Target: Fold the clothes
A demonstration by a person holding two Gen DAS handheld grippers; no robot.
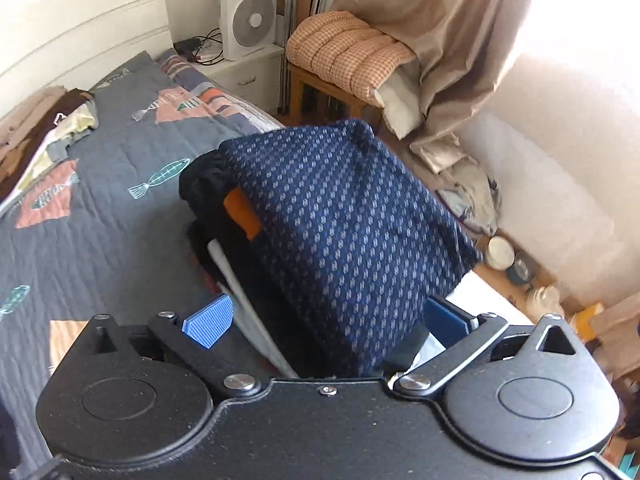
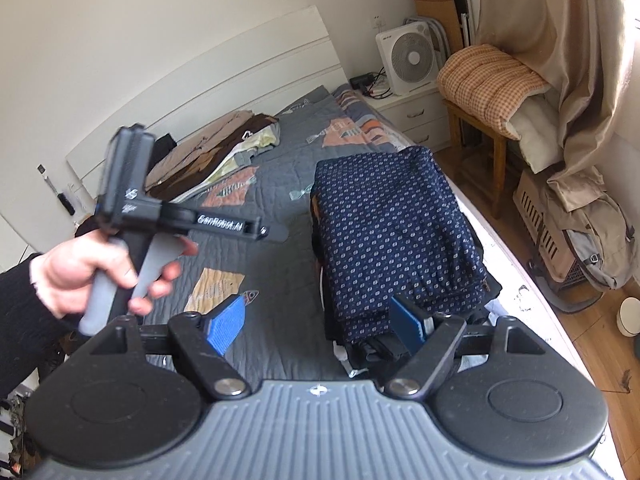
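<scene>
Wall: plain white, behind a white headboard (image 2: pixel 208 76).
Floor: wood boards (image 2: pixel 592 344).
Nightstand (image 2: pixel 416 112): white, bearing a box fan (image 2: pixel 408 58).
Window side: beige curtain (image 2: pixel 560 40), daylight behind.

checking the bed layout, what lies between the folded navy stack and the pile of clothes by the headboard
In the right wrist view, only bare grey fish-print quilt lies between the navy patterned garment topping the stack and the unfolded clothes pile.

I count two grippers, my left gripper (image 2: pixel 276 232) and my right gripper (image 2: pixel 320 326). One stack of folded clothes (image 2: pixel 396 236) sits on one bed (image 2: pixel 280 196), and one loose heap of clothes (image 2: pixel 212 156) lies by the headboard. One fan (image 2: pixel 408 60), one nightstand (image 2: pixel 416 114), one chair (image 2: pixel 476 120), one backpack (image 2: pixel 600 236).
</scene>
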